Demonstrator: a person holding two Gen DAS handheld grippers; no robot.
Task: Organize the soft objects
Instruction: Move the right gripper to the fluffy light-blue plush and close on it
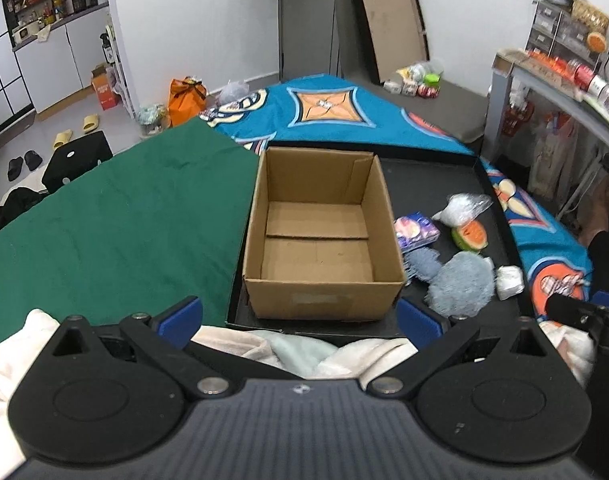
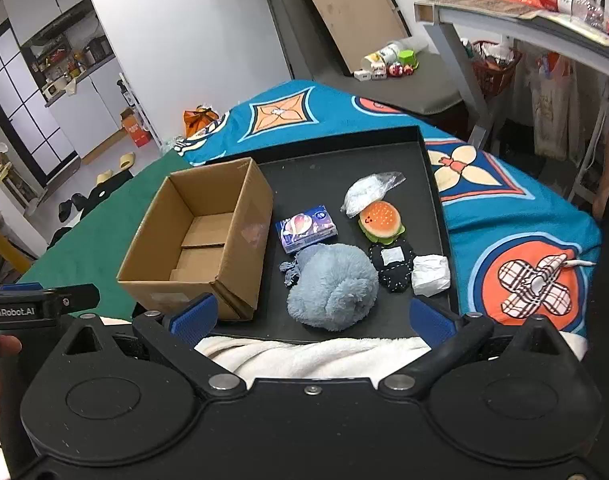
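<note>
"GenRobot.AI" marks left gripper [image 2: 44,304]; tissue pack [image 2: 306,229] print seems unreadable.

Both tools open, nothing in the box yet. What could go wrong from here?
1. The fluffy blue plush touches the dark dotted pouch and the knitted blue piece; a wide pinch by the right tool may drag a neighbour along.
2. The cardboard box looks light and empty; a bump from the left tool could slide it on the black tray.
3. The clear bag overlaps the burger toy; lifting either may shift the other.
</note>
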